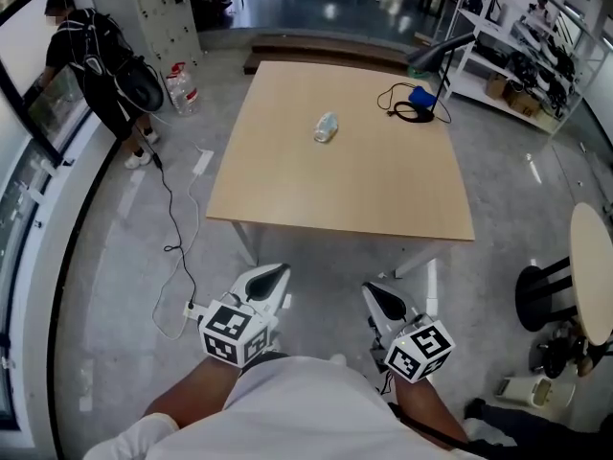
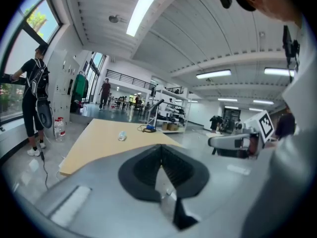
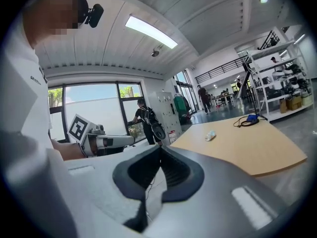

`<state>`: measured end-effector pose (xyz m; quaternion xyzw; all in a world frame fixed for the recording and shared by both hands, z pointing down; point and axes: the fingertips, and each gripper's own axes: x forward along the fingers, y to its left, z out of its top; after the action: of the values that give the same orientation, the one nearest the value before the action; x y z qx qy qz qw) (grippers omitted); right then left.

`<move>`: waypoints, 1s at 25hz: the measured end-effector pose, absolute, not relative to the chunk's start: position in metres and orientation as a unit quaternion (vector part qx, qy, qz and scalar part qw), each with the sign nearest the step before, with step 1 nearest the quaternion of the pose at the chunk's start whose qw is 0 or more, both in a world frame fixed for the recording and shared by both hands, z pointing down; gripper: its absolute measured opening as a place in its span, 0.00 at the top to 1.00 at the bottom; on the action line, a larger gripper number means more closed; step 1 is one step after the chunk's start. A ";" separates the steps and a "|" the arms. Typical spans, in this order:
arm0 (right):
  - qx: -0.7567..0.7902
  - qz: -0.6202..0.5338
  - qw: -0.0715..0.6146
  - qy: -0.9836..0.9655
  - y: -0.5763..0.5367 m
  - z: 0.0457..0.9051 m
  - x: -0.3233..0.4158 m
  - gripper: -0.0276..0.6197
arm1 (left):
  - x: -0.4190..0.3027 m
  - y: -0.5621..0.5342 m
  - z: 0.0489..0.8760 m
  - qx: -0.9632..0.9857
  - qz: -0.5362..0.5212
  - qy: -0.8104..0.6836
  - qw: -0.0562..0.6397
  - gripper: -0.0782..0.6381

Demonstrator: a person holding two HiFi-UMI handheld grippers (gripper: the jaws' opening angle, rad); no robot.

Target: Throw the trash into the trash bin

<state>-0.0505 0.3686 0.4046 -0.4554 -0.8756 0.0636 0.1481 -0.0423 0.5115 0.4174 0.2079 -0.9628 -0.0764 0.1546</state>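
Note:
A crumpled clear plastic bottle (image 1: 326, 126) lies alone near the middle of the light wooden table (image 1: 287, 190). It shows small and far off in the left gripper view (image 2: 122, 136) and the right gripper view (image 3: 211, 135). Both grippers are held close to the person's body, short of the table's near edge and well apart from the bottle. My left gripper (image 1: 271, 278) is shut with nothing in it, its pads meeting (image 2: 161, 155). My right gripper (image 1: 381, 297) is shut and empty too (image 3: 159, 157). No trash bin shows in any view.
A black cable with a blue object (image 1: 414, 103) and a desk lamp (image 1: 442, 48) sit at the table's far right corner. A person with a backpack (image 1: 96, 56) stands at the left by a water jug (image 1: 182, 89). A floor cable (image 1: 177, 247), a round table (image 1: 594, 276) and shelves (image 1: 536, 46) surround the table.

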 end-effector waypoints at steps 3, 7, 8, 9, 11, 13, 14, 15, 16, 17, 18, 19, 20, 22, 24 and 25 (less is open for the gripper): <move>-0.451 0.052 0.152 -0.878 0.369 0.409 -0.049 0.95 | -0.042 0.511 0.420 0.210 -0.075 -0.962 0.157 0.88; -0.459 0.061 0.156 -0.872 0.373 0.410 -0.046 0.95 | -0.042 0.513 0.418 0.213 -0.072 -0.962 0.157 0.88; -0.462 0.062 0.156 -0.871 0.375 0.409 -0.045 0.95 | -0.042 0.514 0.417 0.214 -0.072 -0.961 0.157 0.88; -0.464 0.063 0.155 -0.870 0.377 0.408 -0.044 0.95 | -0.042 0.514 0.417 0.215 -0.072 -0.961 0.157 0.88; -0.464 0.064 0.154 -0.870 0.380 0.409 -0.044 0.95 | -0.042 0.515 0.418 0.217 -0.072 -0.961 0.156 0.88; -0.462 0.065 0.154 -0.871 0.382 0.410 -0.043 0.95 | -0.043 0.517 0.419 0.219 -0.071 -0.961 0.156 0.88; -0.461 0.064 0.154 -0.872 0.382 0.410 -0.043 0.95 | -0.043 0.518 0.419 0.220 -0.071 -0.961 0.155 0.88; -0.459 0.063 0.154 -0.872 0.382 0.411 -0.043 0.95 | -0.043 0.518 0.420 0.220 -0.072 -0.961 0.154 0.88; -0.457 0.063 0.154 -0.874 0.381 0.411 -0.043 0.95 | -0.043 0.518 0.420 0.221 -0.072 -0.961 0.154 0.88; -0.455 0.062 0.155 -0.875 0.381 0.411 -0.043 0.95 | -0.043 0.519 0.420 0.221 -0.073 -0.960 0.153 0.88; -0.451 0.062 0.155 -0.877 0.382 0.411 -0.044 0.95 | -0.043 0.521 0.420 0.223 -0.074 -0.960 0.153 0.88; -0.448 0.062 0.156 -0.878 0.384 0.411 -0.045 0.95 | -0.044 0.524 0.420 0.224 -0.075 -0.960 0.153 0.88; -0.444 0.062 0.157 -0.880 0.386 0.411 -0.046 0.95 | -0.045 0.527 0.420 0.225 -0.075 -0.959 0.153 0.88; -0.437 0.061 0.159 -0.883 0.391 0.412 -0.048 0.95 | -0.047 0.534 0.421 0.229 -0.076 -0.958 0.153 0.88; -0.432 0.060 0.161 -0.885 0.397 0.415 -0.048 0.95 | -0.048 0.540 0.423 0.233 -0.076 -0.957 0.152 0.88; -0.430 0.060 0.162 -0.886 0.401 0.417 -0.048 0.95 | -0.048 0.544 0.424 0.235 -0.075 -0.957 0.152 0.88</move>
<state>-0.0483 0.4011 0.4167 -0.4303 -0.8861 0.0597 0.1617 -0.0485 0.5443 0.4236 0.2353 -0.9571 -0.0750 0.1518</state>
